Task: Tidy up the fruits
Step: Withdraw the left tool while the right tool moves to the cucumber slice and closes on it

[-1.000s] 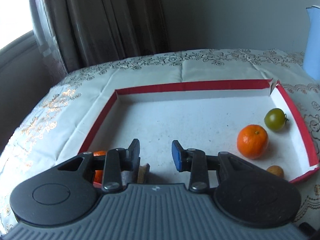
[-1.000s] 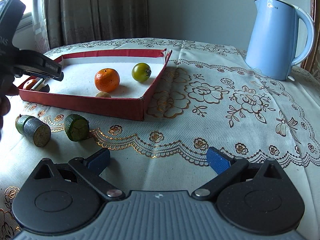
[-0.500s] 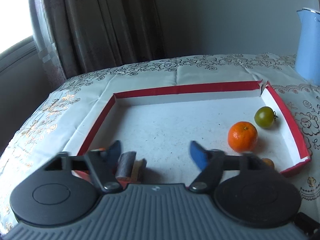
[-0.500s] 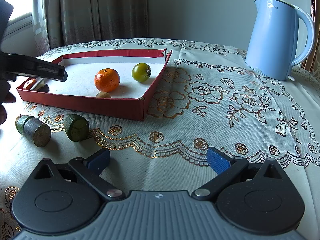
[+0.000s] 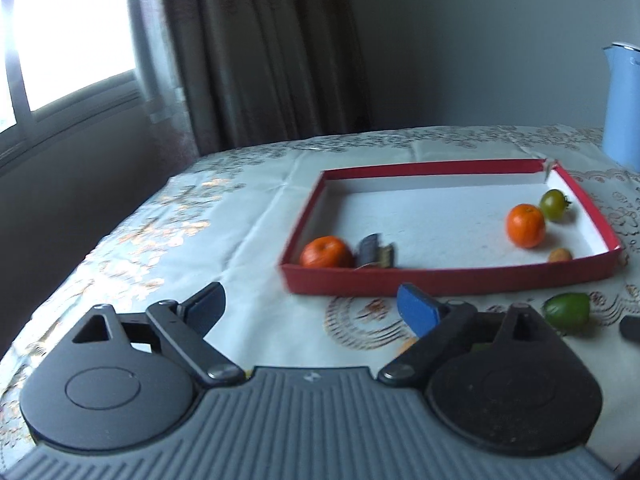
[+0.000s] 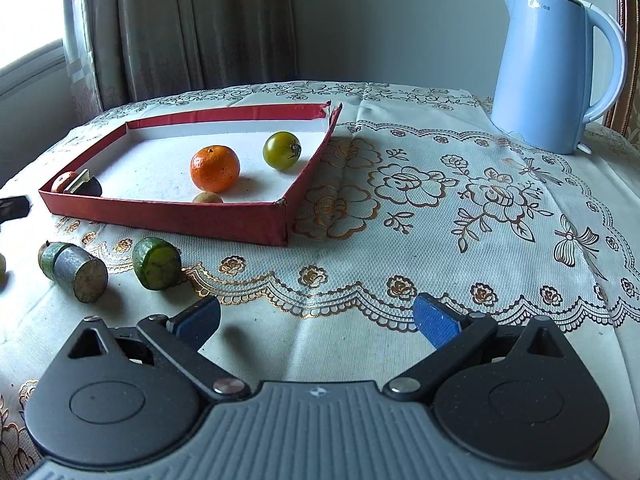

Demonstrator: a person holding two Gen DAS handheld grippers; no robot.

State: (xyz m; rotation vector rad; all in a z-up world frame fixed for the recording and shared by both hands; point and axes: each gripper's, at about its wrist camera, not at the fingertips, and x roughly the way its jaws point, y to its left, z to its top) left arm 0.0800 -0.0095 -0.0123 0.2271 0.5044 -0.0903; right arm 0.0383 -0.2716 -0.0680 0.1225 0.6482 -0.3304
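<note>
A red tray (image 5: 448, 280) with a white floor holds an orange (image 5: 326, 252) and a dark grey cut piece (image 5: 374, 256) in its near left corner. A second orange (image 5: 526, 226), a green tomato (image 5: 554, 205) and a small brown fruit (image 5: 560, 255) lie at its right. My left gripper (image 5: 312, 308) hangs over the cloth before the tray, its jaws opening with nothing between them. My right gripper (image 6: 316, 320) stands open and empty above the cloth. Left of it lie a green cut piece (image 6: 157, 264) and a grey cylinder piece (image 6: 74, 266).
A light blue kettle (image 6: 552, 68) stands at the back right on the flowered tablecloth. Curtains and a window lie beyond the table's far left edge. In the right wrist view the left gripper's fingertip (image 6: 14, 206) shows at the left edge, beside the tray (image 6: 168, 220).
My left gripper's jaws have spread wide and it has drawn back out of the tray, leaving the dark piece by the orange in the near left corner. The right gripper has stayed put.
</note>
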